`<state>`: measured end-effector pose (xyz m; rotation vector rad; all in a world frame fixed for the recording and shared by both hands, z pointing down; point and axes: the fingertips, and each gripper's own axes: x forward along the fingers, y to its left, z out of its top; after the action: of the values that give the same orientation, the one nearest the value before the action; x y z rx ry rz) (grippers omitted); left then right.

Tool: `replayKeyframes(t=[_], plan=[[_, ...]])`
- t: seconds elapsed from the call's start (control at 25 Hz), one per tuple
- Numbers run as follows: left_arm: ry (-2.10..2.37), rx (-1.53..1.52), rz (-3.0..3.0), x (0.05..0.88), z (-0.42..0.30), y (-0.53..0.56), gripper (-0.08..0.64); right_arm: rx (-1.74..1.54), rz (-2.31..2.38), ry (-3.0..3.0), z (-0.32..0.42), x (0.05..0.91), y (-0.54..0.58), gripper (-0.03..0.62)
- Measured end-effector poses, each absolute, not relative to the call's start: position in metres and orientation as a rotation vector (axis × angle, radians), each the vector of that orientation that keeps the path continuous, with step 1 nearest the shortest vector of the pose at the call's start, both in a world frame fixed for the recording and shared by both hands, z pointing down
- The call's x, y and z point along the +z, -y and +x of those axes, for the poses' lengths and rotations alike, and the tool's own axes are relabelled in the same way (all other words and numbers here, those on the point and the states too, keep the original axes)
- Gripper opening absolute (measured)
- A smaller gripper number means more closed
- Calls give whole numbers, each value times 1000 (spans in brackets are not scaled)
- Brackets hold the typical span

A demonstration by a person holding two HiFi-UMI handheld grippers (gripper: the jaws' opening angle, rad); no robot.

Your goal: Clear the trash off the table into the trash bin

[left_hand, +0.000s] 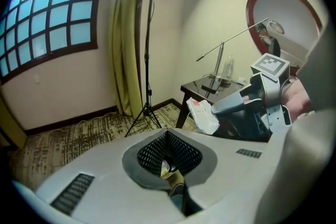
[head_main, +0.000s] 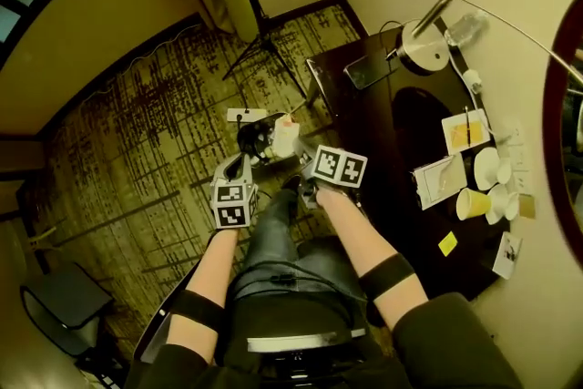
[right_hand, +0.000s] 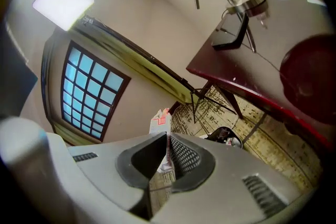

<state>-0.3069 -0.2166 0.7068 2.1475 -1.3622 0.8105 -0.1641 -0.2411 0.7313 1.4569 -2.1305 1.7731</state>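
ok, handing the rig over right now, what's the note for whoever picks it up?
Left gripper: shut on a small yellowish scrap.
Right gripper: shut on a white carton with red print.
Both are off the table, above the carpet near the dark bin. Neither piece is dropped yet.
Left on the table: yellow cup, white cups, papers, yellow sticky note.
Next, probably: release both into the bin, then go back for the rest. I can't tell which table items count as trash.
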Motion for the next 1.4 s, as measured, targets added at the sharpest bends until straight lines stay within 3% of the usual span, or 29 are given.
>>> replayKeyframes(t=[0.68,1.24,1.4], plan=[[1316,899,1943,995,-338,254,0,1858,1393,1864,-219,1043,271,34],[1281,888,1900,1102,-330,268,0,1863,1432,1731,-220,1176,283,51],[1276,887,1899,1105,-326,267,0,1871,1434,1675,-216,1187,280,172]])
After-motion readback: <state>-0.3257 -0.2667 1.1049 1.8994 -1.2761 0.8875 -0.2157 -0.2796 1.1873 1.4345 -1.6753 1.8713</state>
